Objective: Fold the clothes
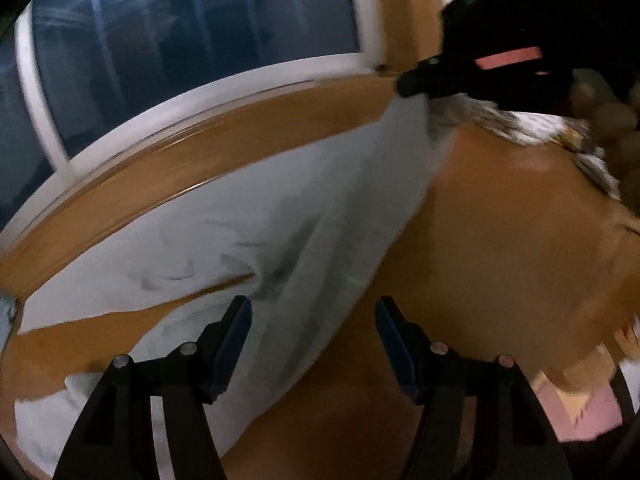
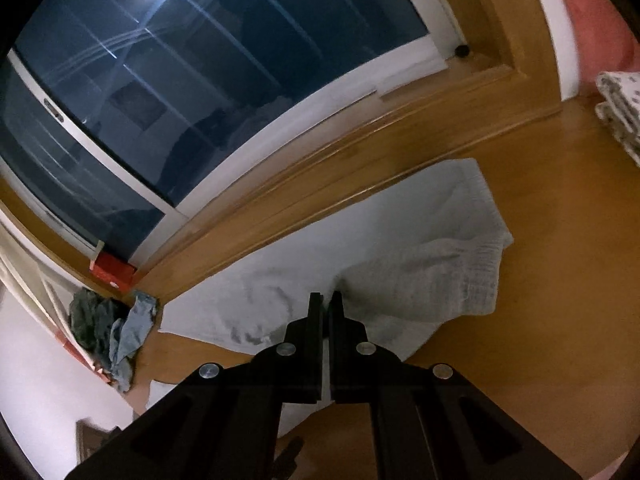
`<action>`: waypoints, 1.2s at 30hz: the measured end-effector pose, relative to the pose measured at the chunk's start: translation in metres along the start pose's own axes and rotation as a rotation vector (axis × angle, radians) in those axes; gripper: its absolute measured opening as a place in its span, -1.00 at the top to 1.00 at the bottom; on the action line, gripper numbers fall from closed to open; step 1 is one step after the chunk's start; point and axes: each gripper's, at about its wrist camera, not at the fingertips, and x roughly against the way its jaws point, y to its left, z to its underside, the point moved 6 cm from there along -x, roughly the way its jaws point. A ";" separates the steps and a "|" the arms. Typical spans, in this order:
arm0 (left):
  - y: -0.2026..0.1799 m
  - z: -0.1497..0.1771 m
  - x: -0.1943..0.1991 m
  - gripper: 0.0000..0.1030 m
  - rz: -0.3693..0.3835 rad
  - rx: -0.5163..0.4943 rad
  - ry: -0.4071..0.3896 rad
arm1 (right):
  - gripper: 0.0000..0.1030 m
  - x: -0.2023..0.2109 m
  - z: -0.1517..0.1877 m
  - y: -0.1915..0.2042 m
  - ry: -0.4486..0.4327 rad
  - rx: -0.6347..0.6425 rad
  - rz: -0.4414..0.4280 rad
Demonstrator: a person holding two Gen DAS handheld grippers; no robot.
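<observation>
A pale white garment (image 2: 360, 264) lies spread on a wooden floor (image 2: 540, 280) beside a dark window (image 2: 200, 80). The right gripper (image 2: 327, 300) has its fingers pressed together on a raised fold of the cloth, which rises to their tips and spreads away ahead and to both sides. In the left wrist view, the left gripper (image 1: 313, 312) has its fingers spread wide and holds nothing; the garment passes just ahead of and beneath its left finger (image 1: 234, 332), with bare floor ahead of the right one. The step looks like an early fold, one edge being lifted. Next, the left fingers probably need to close on a matching edge.
</observation>
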 end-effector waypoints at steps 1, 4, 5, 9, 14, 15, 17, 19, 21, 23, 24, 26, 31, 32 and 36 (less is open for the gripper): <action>0.003 0.000 -0.003 -0.20 -0.033 0.020 0.002 | 0.95 0.000 -0.002 0.000 0.010 -0.002 -0.011; 0.024 0.009 0.003 -0.20 -0.174 0.077 0.025 | 0.95 0.006 -0.008 0.001 0.020 0.011 -0.035; 0.031 0.012 0.005 -0.20 -0.221 0.096 0.033 | 0.95 0.012 -0.010 0.001 0.018 0.021 -0.047; 0.059 0.026 0.015 -0.20 -0.410 0.173 0.063 | 0.95 0.037 -0.013 0.001 0.013 0.073 -0.078; 0.087 0.044 0.032 -0.24 -0.581 0.262 0.107 | 0.95 0.050 0.009 -0.016 0.069 0.155 -0.032; 0.090 0.048 0.036 -0.24 -0.575 0.275 0.120 | 0.95 0.049 0.016 -0.022 0.086 0.164 -0.013; 0.095 0.055 0.045 -0.24 -0.565 0.302 0.144 | 0.95 0.045 0.034 -0.038 0.139 0.207 0.052; 0.101 0.063 0.054 -0.24 -0.555 0.330 0.169 | 0.95 0.038 0.051 -0.051 0.200 0.265 0.118; 0.106 0.071 0.063 -0.24 -0.544 0.357 0.194 | 0.94 0.029 0.072 -0.065 0.297 0.338 0.186; 0.112 0.078 0.072 -0.24 -0.534 0.384 0.218 | 0.86 0.024 0.091 -0.077 0.385 0.406 0.246; 0.114 0.082 0.076 -0.24 -0.528 0.398 0.231 | 0.85 0.025 0.096 -0.078 0.405 0.434 0.258; 0.120 0.090 0.085 -0.24 -0.518 0.425 0.255 | 0.84 0.031 0.103 -0.078 0.434 0.491 0.272; 0.134 0.108 0.105 -0.25 -0.492 0.489 0.313 | 0.63 0.056 0.091 -0.053 0.388 0.586 0.216; 0.142 0.107 0.100 -0.25 -0.494 0.489 0.308 | 0.49 0.059 0.087 -0.044 0.362 0.615 0.195; 0.172 0.107 0.077 -0.25 -0.502 0.476 0.311 | 0.27 0.030 0.081 -0.008 0.278 0.750 0.128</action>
